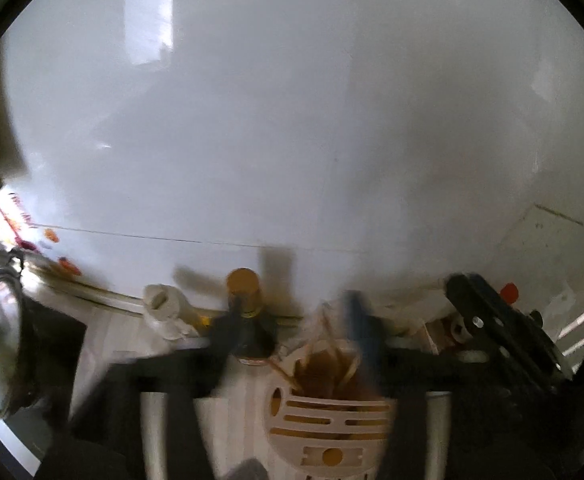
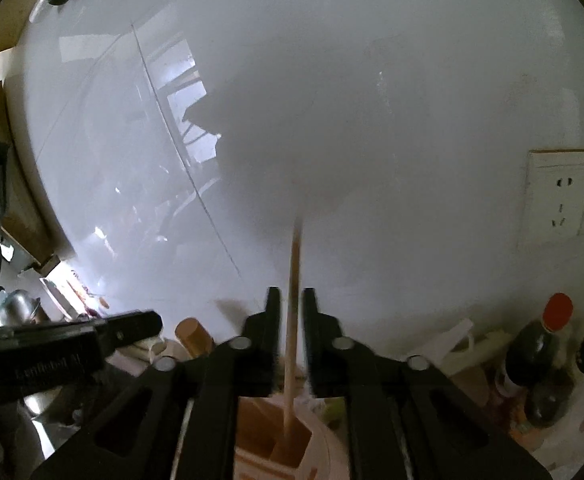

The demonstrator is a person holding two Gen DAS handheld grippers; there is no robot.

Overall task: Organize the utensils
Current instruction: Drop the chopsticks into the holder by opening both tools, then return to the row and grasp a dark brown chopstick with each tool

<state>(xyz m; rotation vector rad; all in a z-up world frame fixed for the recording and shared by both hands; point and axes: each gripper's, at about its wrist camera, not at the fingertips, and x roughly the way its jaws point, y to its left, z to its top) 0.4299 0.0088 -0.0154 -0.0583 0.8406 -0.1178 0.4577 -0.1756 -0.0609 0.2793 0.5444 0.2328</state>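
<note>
My right claw [image 2: 291, 300] points at the white wall [image 2: 372, 120], its fingers narrowed around a thin wooden stick [image 2: 293, 280] that rises from a wooden holder [image 2: 268, 436] just below; whether the pads press it I cannot tell. My left claw [image 1: 296, 320], blurred, hovers over the slotted holder [image 1: 328, 424], where more sticks [image 1: 332, 344] lean, its fingers set apart with nothing visibly between them. Beyond stand a brown-capped bottle [image 1: 245, 292] to the left, a red-capped dark bottle [image 2: 540, 356] to the right and a socket [image 2: 558, 198] on the wall.
</note>
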